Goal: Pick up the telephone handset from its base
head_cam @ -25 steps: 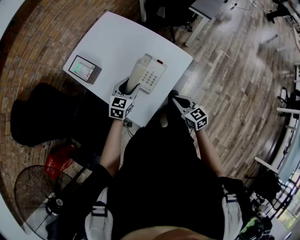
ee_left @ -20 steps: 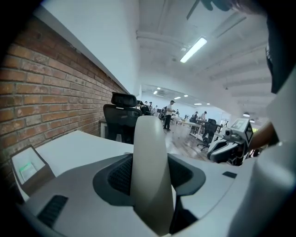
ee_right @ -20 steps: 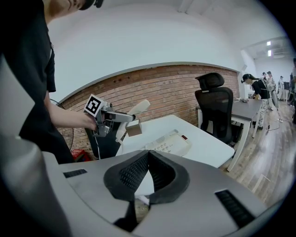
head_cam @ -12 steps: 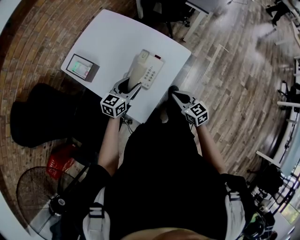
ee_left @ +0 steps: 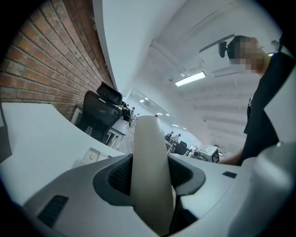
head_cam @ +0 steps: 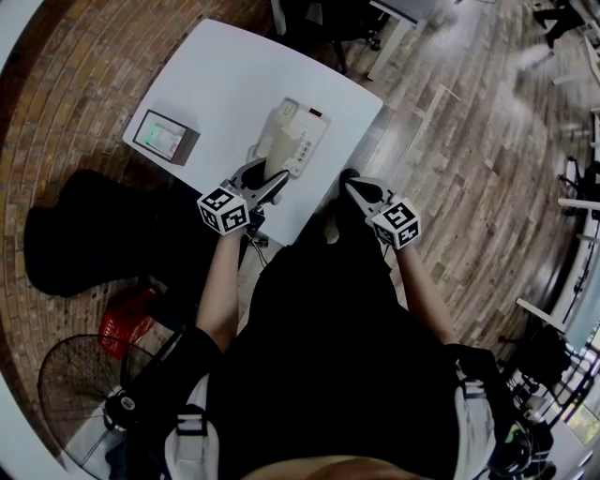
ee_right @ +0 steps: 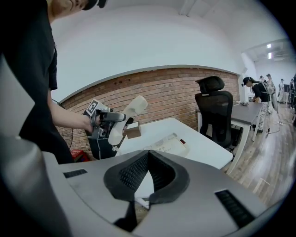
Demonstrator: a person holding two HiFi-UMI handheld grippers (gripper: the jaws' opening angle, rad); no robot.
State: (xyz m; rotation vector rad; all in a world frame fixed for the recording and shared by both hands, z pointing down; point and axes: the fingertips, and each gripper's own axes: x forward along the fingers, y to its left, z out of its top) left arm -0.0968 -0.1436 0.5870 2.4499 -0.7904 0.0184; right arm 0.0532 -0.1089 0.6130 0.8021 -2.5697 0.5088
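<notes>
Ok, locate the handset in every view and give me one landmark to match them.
Head view: handset slightly left of centre, in the upper half.
Left gripper view: handset at bottom centre, clamped between the jaws.
Right gripper view: handset left of centre, tilted upward.
Shared landmark: black office chair.

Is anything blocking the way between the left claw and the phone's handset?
Nothing visible does: the left gripper is shut on the handset, holding it in the air, apart from the telephone base.
</notes>
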